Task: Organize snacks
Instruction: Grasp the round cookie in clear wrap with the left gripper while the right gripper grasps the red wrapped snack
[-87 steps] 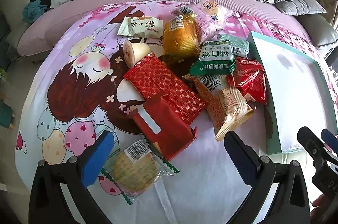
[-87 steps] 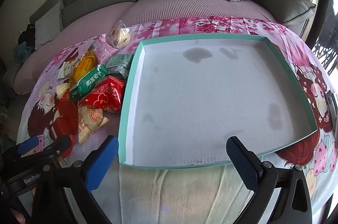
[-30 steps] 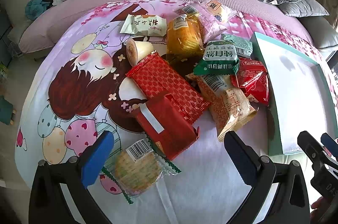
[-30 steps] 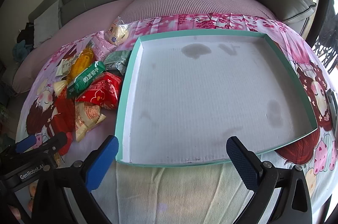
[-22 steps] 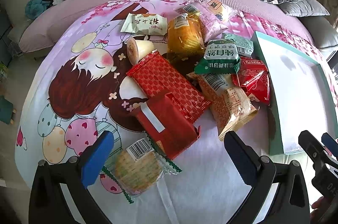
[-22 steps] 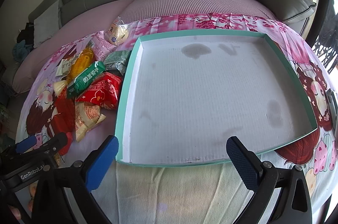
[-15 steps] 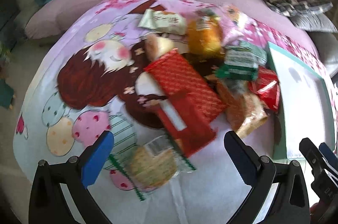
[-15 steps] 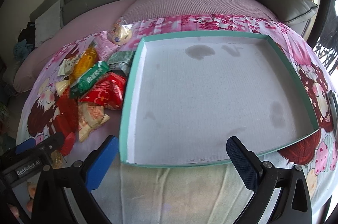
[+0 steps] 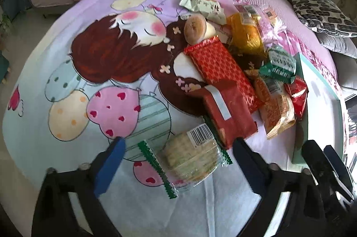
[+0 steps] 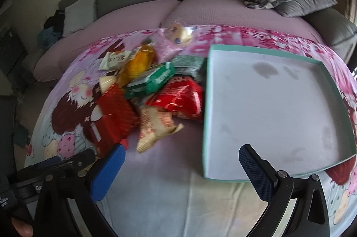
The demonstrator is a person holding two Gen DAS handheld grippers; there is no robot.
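We see the snacks heaped on the cartoon-print blanket (image 9: 67, 89), just left of the teal tray (image 10: 206, 103), which has a bare white floor. Nearest our left gripper (image 9: 178, 161) lies a clear packet of round crackers (image 9: 189, 156) with a barcode label, between its spread fingers and gripped by neither. Touching it is a dark red box (image 9: 227, 112), partly under a patterned red packet (image 9: 221, 71). Beyond sit a green packet (image 9: 279, 65) and an orange packet (image 9: 245, 33), slightly blurred. Our right gripper (image 10: 180, 167) hangs wide open and holds nothing, over the blanket at the tray's near-left corner.
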